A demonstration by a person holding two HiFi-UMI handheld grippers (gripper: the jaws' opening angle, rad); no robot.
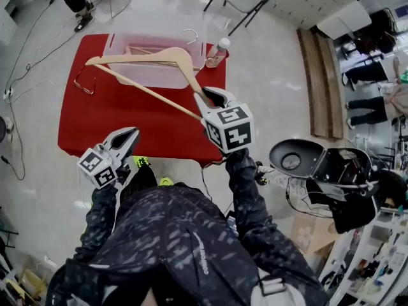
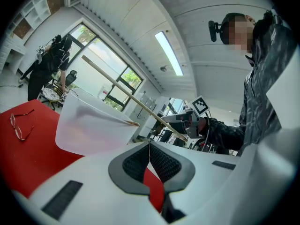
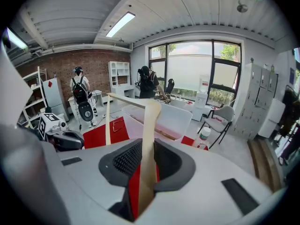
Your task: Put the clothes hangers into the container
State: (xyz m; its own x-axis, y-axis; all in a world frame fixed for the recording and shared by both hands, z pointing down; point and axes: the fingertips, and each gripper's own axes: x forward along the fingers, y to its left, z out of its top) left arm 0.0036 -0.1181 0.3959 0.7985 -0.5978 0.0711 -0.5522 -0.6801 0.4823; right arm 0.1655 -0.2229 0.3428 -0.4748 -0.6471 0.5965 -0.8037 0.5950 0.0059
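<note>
On the left part of the red-covered table [image 1: 115, 123] lies a thin wire hanger [image 1: 83, 83], flat on the cloth and just beside the container's left wall. Nearer the person, over the table's near edge, the left tongs [image 1: 131, 133] are pressed together, their dark pads meeting in a single seam with nothing between them [image 2: 149, 147]. At the far side of the table stands the translucent plastic container [image 1: 131, 76], open at the top. A wooden clothes hanger [image 1: 145, 58] is held across it, its long lower bar slanting from the left end down to the right, with a metal hook [image 1: 190, 36] at its crown showing over the container's far right corner; whether the wood touches the rim cannot be told. The right tongs [image 1: 206, 95] pinch that hanger at its right end, the pale wood [image 3: 151, 125] running up between the two pads [image 3: 127, 159]. Just right of the container stands a small white-capped bottle [image 1: 218, 51].
</note>
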